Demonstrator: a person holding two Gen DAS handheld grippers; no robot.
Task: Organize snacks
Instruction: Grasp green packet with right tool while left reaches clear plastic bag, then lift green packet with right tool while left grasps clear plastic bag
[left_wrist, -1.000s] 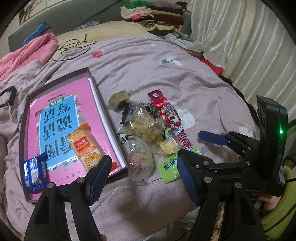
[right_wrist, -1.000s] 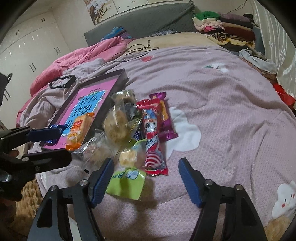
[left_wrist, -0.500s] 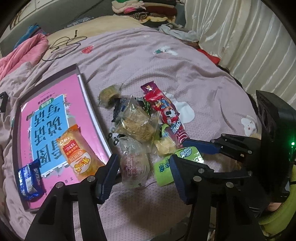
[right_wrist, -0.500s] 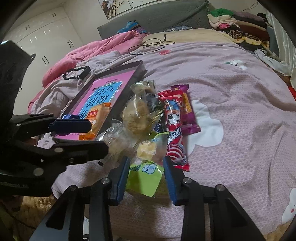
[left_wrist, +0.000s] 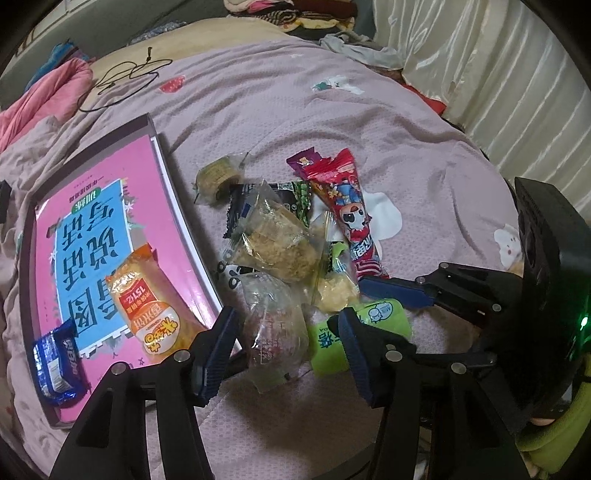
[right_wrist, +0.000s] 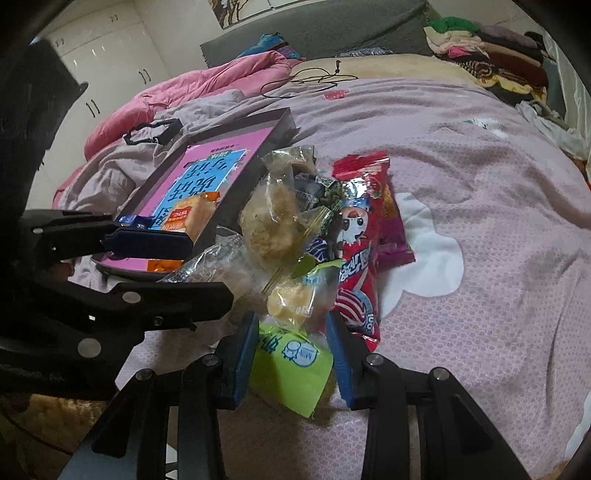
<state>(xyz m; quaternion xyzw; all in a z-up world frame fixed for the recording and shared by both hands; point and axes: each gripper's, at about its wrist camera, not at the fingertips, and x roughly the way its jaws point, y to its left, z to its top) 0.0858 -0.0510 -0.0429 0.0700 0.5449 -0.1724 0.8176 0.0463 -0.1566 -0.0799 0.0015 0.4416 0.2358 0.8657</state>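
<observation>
A heap of snacks lies on the pink bedspread: a clear-wrapped pastry (left_wrist: 275, 325), a floss cake (left_wrist: 277, 240), a red wafer bar (left_wrist: 349, 210) and a green milk candy pack (left_wrist: 364, 328). My left gripper (left_wrist: 284, 354) is open with its jaws either side of the clear-wrapped pastry. My right gripper (right_wrist: 291, 358) has narrowed around the green pack (right_wrist: 291, 365), which sits between its pads. A dark tray (left_wrist: 159, 147) at the left holds a pink book, an orange snack (left_wrist: 146, 299) and a blue cookie pack (left_wrist: 55, 358).
A black cable (left_wrist: 125, 79) and pink quilt (right_wrist: 207, 88) lie at the far side of the bed. Folded clothes (right_wrist: 487, 55) are stacked at the back. White curtains (left_wrist: 498, 74) hang on the right. The bed edge is just below the grippers.
Both grippers moved forward into the snack heap. The right gripper's jaws narrowed from wide open to close around the green pack. The left gripper now straddles the clear-wrapped pastry.
</observation>
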